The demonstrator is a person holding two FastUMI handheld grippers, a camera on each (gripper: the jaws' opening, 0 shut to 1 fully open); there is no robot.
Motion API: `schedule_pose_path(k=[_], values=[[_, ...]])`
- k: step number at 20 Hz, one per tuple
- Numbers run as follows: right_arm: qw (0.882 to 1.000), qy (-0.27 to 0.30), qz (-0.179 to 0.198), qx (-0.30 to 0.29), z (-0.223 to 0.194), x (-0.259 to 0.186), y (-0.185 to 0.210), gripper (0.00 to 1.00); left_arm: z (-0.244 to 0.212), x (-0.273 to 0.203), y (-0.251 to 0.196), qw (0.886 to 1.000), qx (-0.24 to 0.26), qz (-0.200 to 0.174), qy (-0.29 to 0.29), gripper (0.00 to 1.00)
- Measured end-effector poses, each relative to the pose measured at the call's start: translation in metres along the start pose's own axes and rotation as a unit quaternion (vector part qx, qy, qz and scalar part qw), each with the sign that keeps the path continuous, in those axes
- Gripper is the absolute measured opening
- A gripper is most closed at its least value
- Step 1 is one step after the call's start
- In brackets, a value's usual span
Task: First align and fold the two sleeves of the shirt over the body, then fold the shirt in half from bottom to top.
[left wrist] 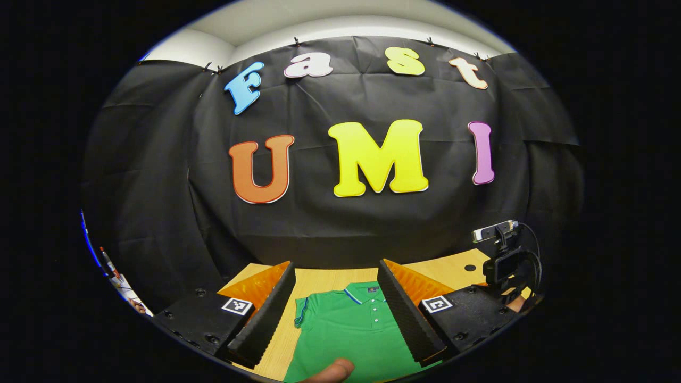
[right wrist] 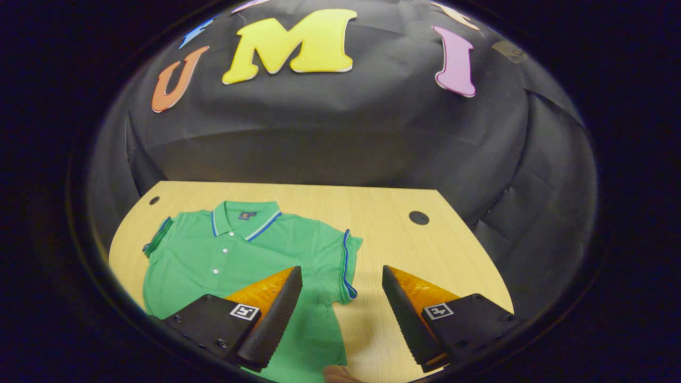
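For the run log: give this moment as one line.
stage: pre-fold | green polo shirt: flat on table, sleeves unfolded | left gripper: open above shirt | right gripper: open near sleeve

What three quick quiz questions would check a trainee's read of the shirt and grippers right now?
1. True or false: the shirt lies flat on the table with both sleeves unfolded.
2. Which sleeve does the right gripper straddle: A, the one with the blue-striped cuff; B, the far one?
3. Fill in: the left gripper is ____.

Key: 1 true; 2 A; 3 open.
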State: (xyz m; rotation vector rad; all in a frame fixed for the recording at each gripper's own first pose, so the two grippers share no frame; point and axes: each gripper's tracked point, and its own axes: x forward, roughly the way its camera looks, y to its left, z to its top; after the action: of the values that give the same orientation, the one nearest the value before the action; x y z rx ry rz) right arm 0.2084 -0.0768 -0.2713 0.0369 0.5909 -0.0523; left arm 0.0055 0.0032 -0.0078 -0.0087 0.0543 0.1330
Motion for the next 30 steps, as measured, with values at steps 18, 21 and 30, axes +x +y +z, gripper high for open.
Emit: schedule_pose_path(k=[18,21,30], values=[[0.994,0.104,0.009,0.027,-0.034,0.096,-0.011,0.24,-0.03,-0.024,0.018,0.995,0.025,0.061,0.071,1.0],[0.995,0.102,0.014,0.017,-0.034,0.098,-0.011,0.25,-0.032,-0.024,0.02,0.995,0.032,0.062,0.075,1.0],[0.997,0.083,0.001,-0.006,-0.018,0.086,-0.011,0.04,-0.035,-0.03,0.03,0.993,0.028,0.077,0.084,1.0]])
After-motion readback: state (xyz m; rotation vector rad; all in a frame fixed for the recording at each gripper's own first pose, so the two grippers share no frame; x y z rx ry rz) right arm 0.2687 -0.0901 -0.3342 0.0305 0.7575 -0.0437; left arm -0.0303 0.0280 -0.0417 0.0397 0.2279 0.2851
